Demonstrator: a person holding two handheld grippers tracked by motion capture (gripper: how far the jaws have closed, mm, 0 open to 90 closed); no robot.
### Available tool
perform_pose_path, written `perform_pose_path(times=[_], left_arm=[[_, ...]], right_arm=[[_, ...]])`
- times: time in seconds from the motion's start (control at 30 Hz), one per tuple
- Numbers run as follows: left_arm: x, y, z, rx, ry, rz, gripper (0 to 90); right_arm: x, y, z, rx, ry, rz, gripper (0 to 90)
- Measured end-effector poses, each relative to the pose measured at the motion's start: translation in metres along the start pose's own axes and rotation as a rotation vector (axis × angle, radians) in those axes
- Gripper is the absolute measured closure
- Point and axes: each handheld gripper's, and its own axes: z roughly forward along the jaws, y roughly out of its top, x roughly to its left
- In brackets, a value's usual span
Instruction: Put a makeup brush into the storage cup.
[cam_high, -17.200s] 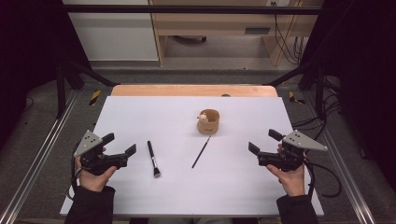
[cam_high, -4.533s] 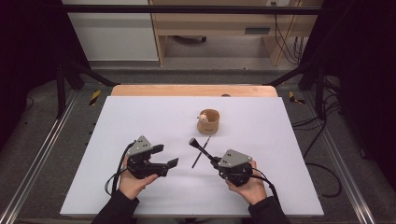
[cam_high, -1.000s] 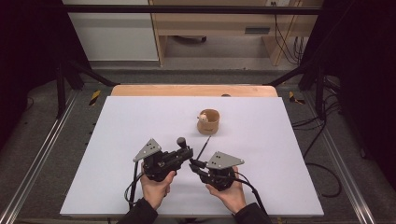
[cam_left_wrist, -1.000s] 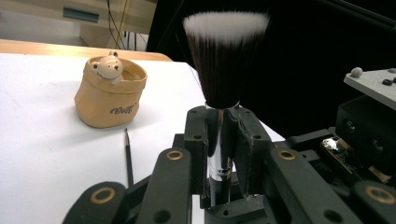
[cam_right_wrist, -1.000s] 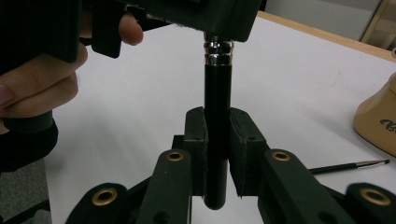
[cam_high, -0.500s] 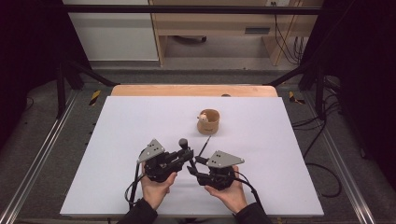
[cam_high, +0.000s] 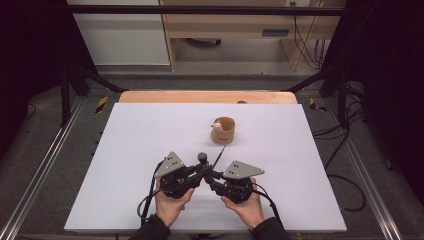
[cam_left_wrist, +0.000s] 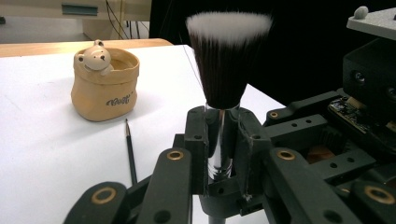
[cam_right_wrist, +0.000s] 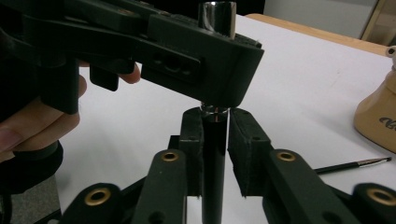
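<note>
Brush (cam_left_wrist: 223, 70): upright above the desk (cam_high: 150, 135), near the pot (cam_high: 223, 130).
Left claw (cam_left_wrist: 223, 154): clamps its metal collar, steadying it.
Right claw (cam_right_wrist: 215, 154): pinches the black handle below, sharing the hold.

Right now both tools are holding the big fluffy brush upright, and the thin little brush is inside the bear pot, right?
Not quite. The thin little brush lies flat on the table beside the bear pot, as the left gripper view shows. The left tool and right tool do hold the big fluffy brush upright.
</note>
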Motion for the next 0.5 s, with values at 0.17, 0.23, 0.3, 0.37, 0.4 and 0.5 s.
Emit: perform_pose_path(times=[0.17,0.23,0.3,0.37,0.4,0.5], left_arm=[[0.0003,0.0000,0.0001,0.003,-0.002,0.003,76.4],[0.0002,0.0002,0.0002,0.002,-0.002,0.004,76.2],[0.0004,0.0006,0.0000,0.004,-0.003,0.011,75.9],[0.0012,0.0017,-0.0008,-0.003,-0.008,0.003,74.0],[0.0016,0.0022,-0.0013,-0.003,-0.008,0.002,71.4],[0.0041,0.0044,-0.0040,-0.012,-0.002,0.002,65.7]], right_arm=[[0.0004,-0.0002,0.0001,0.003,0.009,0.004,78.8],[0.0004,-0.0001,-0.0001,0.002,0.010,0.005,79.0],[0.0004,-0.0001,-0.0002,0.000,0.008,0.003,79.0],[0.0003,0.0000,-0.0003,-0.002,0.006,0.005,79.0],[-0.0002,-0.0001,-0.0003,-0.002,0.004,0.005,79.0],[-0.0018,-0.0005,-0.0009,-0.001,-0.003,0.016,79.0]])
